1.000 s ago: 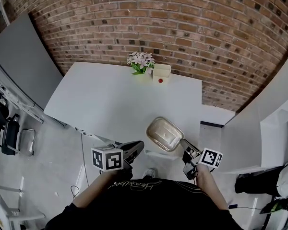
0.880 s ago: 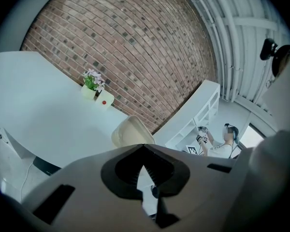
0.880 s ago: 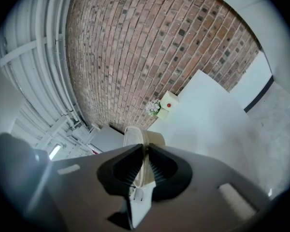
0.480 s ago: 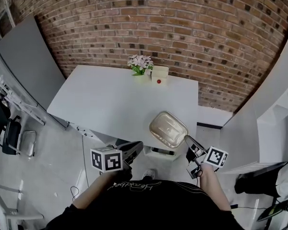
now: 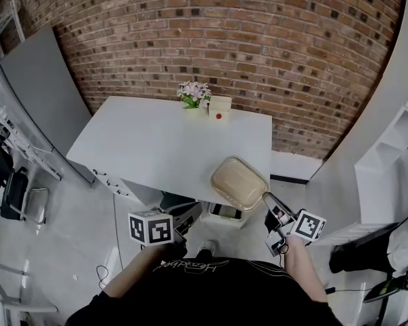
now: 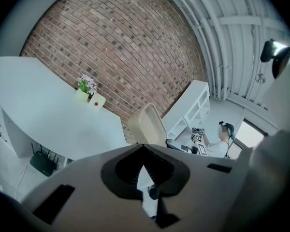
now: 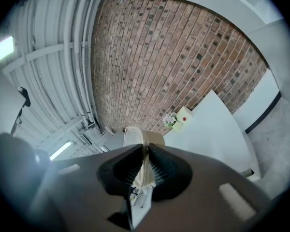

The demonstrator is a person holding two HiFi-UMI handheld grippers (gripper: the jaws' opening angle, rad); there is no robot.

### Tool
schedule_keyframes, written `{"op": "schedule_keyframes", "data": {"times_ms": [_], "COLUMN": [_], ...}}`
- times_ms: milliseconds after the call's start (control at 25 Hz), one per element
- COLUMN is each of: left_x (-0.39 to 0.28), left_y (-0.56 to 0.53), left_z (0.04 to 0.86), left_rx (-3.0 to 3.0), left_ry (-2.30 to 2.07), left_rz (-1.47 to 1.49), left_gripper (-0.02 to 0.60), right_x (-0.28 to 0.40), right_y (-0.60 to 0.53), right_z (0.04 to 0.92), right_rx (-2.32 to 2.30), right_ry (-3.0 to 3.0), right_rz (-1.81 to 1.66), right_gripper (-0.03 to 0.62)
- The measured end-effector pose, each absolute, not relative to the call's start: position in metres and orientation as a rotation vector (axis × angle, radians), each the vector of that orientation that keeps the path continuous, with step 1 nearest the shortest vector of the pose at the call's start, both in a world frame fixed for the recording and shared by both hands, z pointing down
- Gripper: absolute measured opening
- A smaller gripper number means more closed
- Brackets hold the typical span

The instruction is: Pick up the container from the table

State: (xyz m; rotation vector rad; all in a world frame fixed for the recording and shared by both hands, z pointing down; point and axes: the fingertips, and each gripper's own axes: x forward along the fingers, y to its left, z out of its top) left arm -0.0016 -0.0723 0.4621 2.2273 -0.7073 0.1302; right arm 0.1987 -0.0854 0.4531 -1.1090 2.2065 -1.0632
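Observation:
The container (image 5: 239,182) is a shallow beige tub with a clear lid. It hangs tilted in the air over the near right corner of the white table (image 5: 156,148). My right gripper (image 5: 266,197) is shut on its near rim; in the right gripper view the rim (image 7: 144,164) stands edge-on between the ribbed pads of the right gripper (image 7: 146,147). My left gripper (image 5: 190,211) is low at the left, off the table's near edge, shut with nothing in it. In the left gripper view the left gripper (image 6: 144,147) has its tips meeting, and the container (image 6: 147,124) shows beyond them.
A pot of pink flowers (image 5: 194,92) and a small cream box with a red dot (image 5: 219,107) stand at the table's far edge by the brick wall. A grey panel (image 5: 34,80) is at the left, white shelving (image 5: 394,148) at the right. Another person (image 6: 224,134) is farther off.
The right gripper has risen with the container, which now hangs higher and closer to the camera. The left gripper has shifted a little.

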Motion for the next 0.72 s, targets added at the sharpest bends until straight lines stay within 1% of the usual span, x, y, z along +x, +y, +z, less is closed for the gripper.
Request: {"op": "schedule_keyframes", "data": {"times_ms": [720], "left_x": [0.006], "left_y": [-0.027], "left_z": [0.455], "left_rx": [2.258], "left_ry": [-0.695], "left_rz": [0.107], "left_gripper": [0.003], "right_x": [0.202], "right_y": [-0.031], "right_z": [0.428], "right_rx": [-1.113], "right_ry": [2.212], "right_rz": [-0.948], "right_gripper": [0.043]}}
